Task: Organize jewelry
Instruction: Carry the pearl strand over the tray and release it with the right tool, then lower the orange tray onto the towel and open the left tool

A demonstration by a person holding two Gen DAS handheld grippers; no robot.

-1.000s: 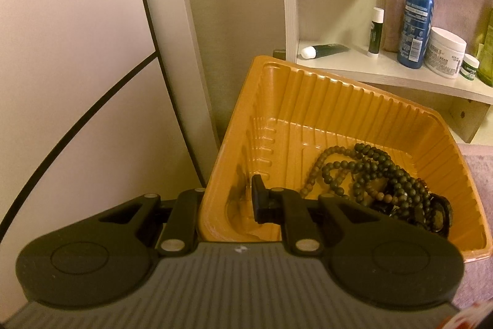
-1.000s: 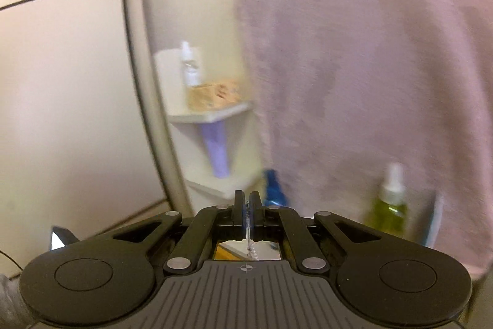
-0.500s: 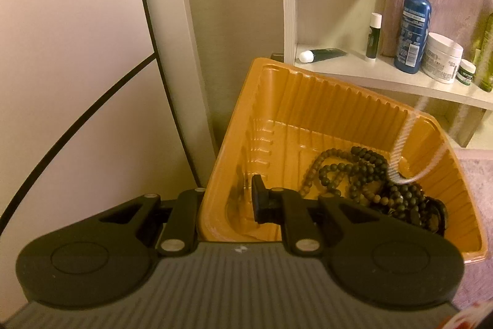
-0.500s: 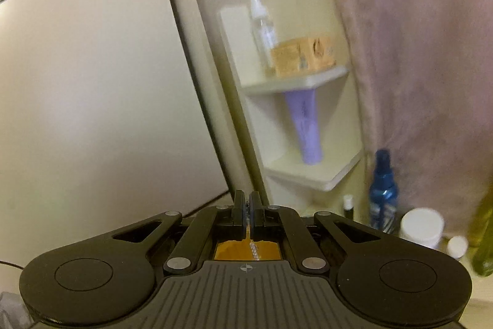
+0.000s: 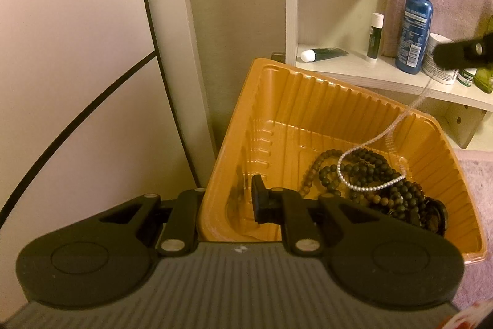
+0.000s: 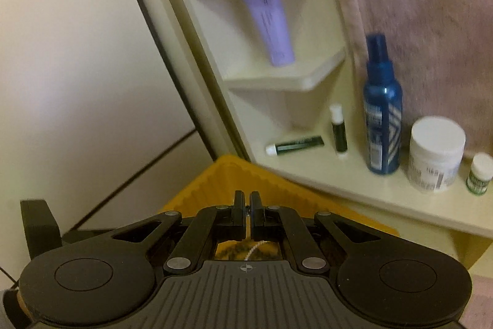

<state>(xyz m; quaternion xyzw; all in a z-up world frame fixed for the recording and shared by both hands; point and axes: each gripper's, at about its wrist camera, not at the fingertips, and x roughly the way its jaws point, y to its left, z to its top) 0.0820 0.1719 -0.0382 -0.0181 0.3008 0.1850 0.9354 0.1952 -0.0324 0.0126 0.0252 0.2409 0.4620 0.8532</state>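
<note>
A cream corner shelf (image 6: 308,171) against a pink towel (image 6: 416,5) carries a blue spray bottle (image 6: 382,113) and a white jar (image 6: 436,154). The left hand-held gripper (image 5: 226,202) clamps the orange tray's (image 5: 308,113) near wall; dark bead strands (image 5: 369,171) lie inside. The right hand-held gripper (image 6: 246,205) pinches a pearl strand (image 5: 363,187) whose loop rests on those beads.

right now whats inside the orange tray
A pile of dark bead strands, with a pearl strand looped on top, its other end rising to the right gripper. The beads hide the tray floor beneath them.
</note>
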